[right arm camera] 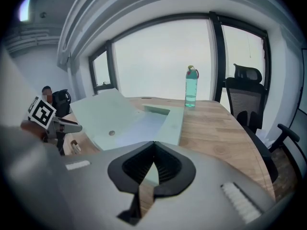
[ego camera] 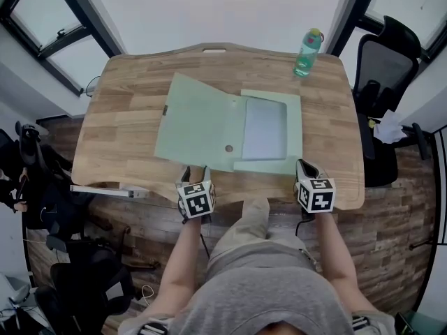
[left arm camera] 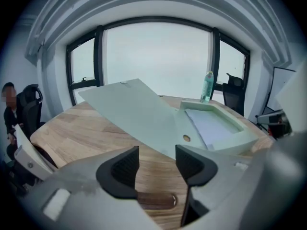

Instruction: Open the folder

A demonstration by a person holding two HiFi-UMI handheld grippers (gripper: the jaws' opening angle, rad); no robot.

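A pale green box folder (ego camera: 199,121) lies open in the middle of the wooden table (ego camera: 126,138). Its lid is swung out to the left, and white paper (ego camera: 265,128) shows in the tray half. In the left gripper view the lid (left arm camera: 139,111) slopes up away from the tray (left arm camera: 216,123). My left gripper (ego camera: 197,173) (left arm camera: 157,164) hovers at the table's near edge, just short of the lid, open and holding nothing. At the near right corner of the folder, my right gripper (ego camera: 304,166) (right arm camera: 154,147) is shut with nothing in it.
A green water bottle (ego camera: 308,51) (right arm camera: 191,86) stands upright at the far right of the table. A black office chair (ego camera: 384,68) is to the right of the table. Another chair and a seated person (left arm camera: 9,109) are at the left. Windows lie beyond the table.
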